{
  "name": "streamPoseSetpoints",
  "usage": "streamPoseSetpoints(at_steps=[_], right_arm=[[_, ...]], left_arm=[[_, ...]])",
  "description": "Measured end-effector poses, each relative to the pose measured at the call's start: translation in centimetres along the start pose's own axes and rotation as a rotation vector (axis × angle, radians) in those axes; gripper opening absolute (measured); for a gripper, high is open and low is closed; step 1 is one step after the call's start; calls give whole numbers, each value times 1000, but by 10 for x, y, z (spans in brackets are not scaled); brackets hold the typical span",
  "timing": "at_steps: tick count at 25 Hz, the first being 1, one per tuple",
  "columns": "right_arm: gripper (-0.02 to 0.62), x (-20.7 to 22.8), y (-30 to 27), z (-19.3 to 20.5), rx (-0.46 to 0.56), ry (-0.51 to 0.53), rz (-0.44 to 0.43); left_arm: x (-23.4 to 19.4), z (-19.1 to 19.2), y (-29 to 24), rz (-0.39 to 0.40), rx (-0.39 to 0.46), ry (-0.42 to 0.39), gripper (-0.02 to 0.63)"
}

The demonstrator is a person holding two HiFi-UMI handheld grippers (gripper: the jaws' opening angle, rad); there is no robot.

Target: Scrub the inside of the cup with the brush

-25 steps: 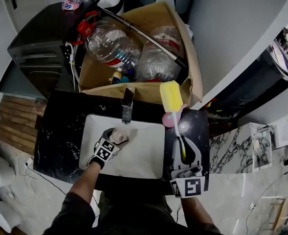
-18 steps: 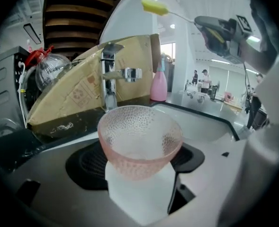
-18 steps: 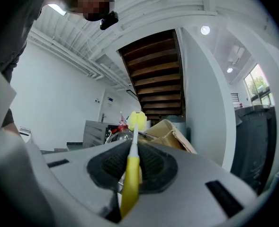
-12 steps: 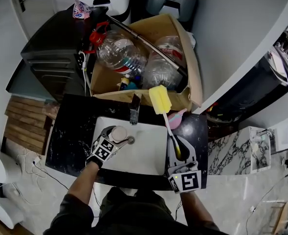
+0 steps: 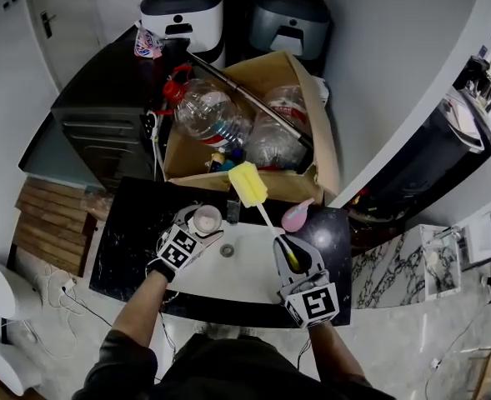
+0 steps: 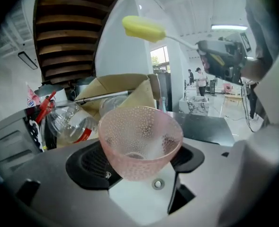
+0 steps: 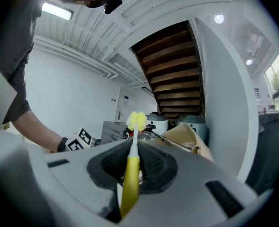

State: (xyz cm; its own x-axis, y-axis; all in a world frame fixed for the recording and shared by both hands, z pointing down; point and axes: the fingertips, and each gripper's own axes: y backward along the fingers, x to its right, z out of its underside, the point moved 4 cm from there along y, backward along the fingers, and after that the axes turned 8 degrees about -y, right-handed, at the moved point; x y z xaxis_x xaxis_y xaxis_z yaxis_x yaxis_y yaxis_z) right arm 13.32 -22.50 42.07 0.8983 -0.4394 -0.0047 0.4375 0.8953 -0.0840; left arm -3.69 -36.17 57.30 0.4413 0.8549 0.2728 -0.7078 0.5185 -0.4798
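One off-centre jab of the brush, clamped in the right tool, could dislodge the cup the left tool grips.

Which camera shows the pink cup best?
The left gripper view: the cup fills the middle, close up, and you can see its bumpy inside. The head view shows the cup only small, from above. The right gripper view doesn't show it.

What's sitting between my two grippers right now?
Head view: only the sink with its drain lies between the left gripper, holding the cup, and the right gripper, holding the brush.
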Motion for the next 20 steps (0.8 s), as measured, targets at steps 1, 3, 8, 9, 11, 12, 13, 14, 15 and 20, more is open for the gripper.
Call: streamPoseSetpoints(at_steps=[1, 3, 8, 9, 11, 12, 13, 14, 15, 20], right_arm=[[37, -3, -1, -1, 0, 7, -21], [37, -10, -2, -1, -18, 21, -62], [37, -23, 1, 2, -65, 43, -140], [37, -25, 1, 4, -76, 49, -156], [37, -32, 1, 6, -104, 61, -201], [37, -36, 2, 8, -123, 66, -228], [38, -39, 2, 10, -146, 72, -255], [37, -41, 1, 12, -167, 79, -277], [37, -43, 1, 15, -187, 87, -291], [37, -36, 3, 17, -259, 100, -319]], left_arm=[[-4, -8, 3, -5, 8, -10, 377], [-9, -21, 10, -13, 20, -30, 377], [-14, -46, 21, -36, 32, -74, 377], [-16, -49, 23, -46, 30, -88, 377], [-18, -54, 27, -65, 15, -123, 377], [-18, -56, 29, -72, 5, -144, 377], [-18, -59, 32, -79, -3, -167, 377], [-18, -62, 34, -86, -7, -189, 377], [-18, -65, 37, -92, -9, -208, 377], [-13, -81, 53, -121, 15, -313, 377]])
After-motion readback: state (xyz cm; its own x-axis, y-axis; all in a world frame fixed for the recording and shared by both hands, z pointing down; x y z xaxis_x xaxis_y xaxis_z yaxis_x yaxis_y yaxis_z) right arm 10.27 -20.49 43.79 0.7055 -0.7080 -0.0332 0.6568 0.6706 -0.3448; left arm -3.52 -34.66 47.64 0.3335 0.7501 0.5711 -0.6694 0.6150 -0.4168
